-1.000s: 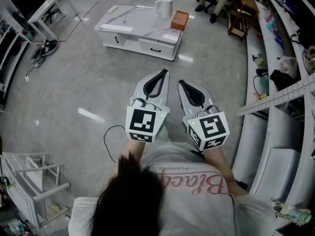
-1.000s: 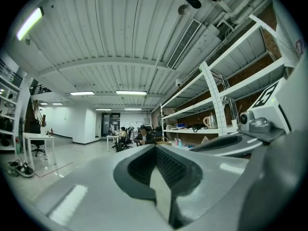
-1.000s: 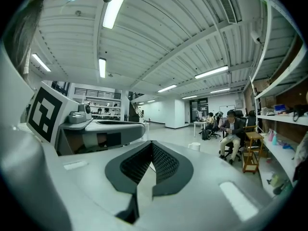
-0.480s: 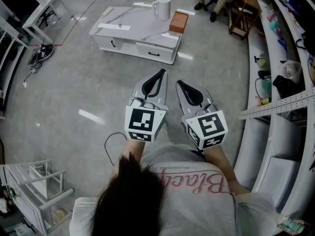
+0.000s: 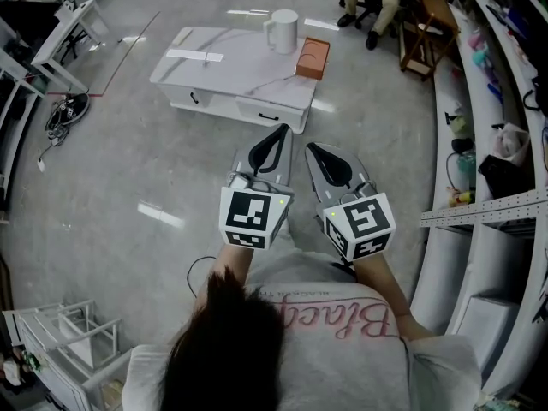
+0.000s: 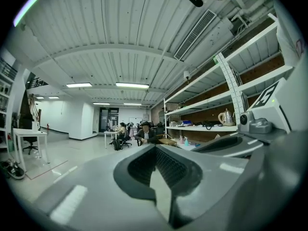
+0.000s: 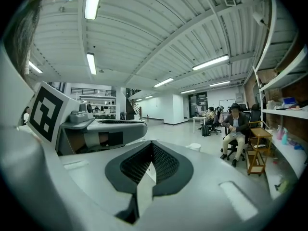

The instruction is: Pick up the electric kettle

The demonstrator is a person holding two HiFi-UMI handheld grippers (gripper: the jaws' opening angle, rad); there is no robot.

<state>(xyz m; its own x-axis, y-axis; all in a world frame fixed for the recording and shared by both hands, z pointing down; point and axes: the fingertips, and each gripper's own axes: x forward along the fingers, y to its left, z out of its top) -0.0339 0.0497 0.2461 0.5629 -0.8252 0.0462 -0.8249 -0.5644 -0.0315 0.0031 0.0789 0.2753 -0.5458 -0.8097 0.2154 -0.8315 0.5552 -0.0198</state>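
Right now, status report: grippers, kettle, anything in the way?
Left gripper and right gripper shut, empty. Electric kettle upright on low table ahead, untouched. Orange box beside it.

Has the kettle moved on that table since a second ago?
No. The kettle still stands at the far edge of the table, just left of the orange box; the whole table shifted in the head view.

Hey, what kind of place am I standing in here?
Probably an open-plan lab or workshop office: long storage shelves run down the right side, a person sits near desks further back, and a low white table stands on bare polished floor.
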